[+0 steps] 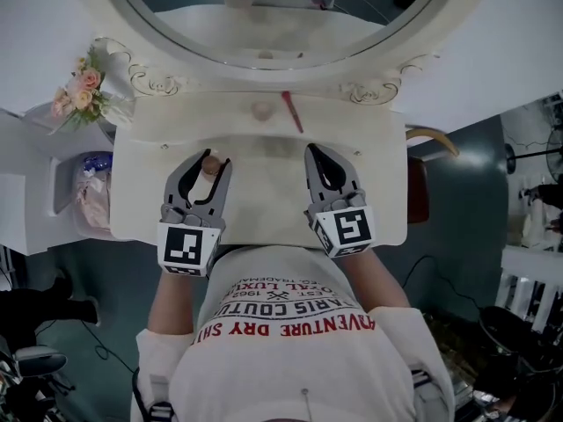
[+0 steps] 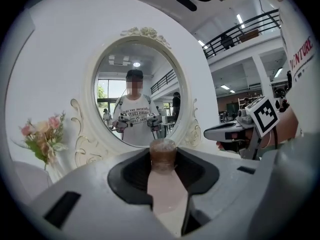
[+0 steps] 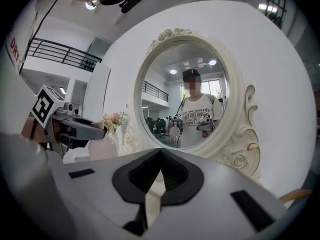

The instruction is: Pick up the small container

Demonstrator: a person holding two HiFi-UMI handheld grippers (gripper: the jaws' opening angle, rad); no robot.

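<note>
The left gripper [image 1: 213, 158] is closed on the small container [image 1: 209, 166], its jaws held partly apart by the width of it, one pad against each side; in the left gripper view the small container [image 2: 163, 155] stands upright right at the jaw tips, a short round cylinder, brownish and cloudy, with a paler top edge; from above it reads as a small tan-pink dot. It sits over the left front part of the cream vanity table [image 1: 264, 209]; whether it rests on the top or is lifted clear I cannot tell. The right gripper [image 1: 310, 149] lies just beside it to the right over the same table, jaws together at the tips with nothing between them. Behind both stands the oval mirror [image 1: 281, 29]; a bunch of pink flowers [image 1: 79, 90] stands at the table's left back corner.
</note>
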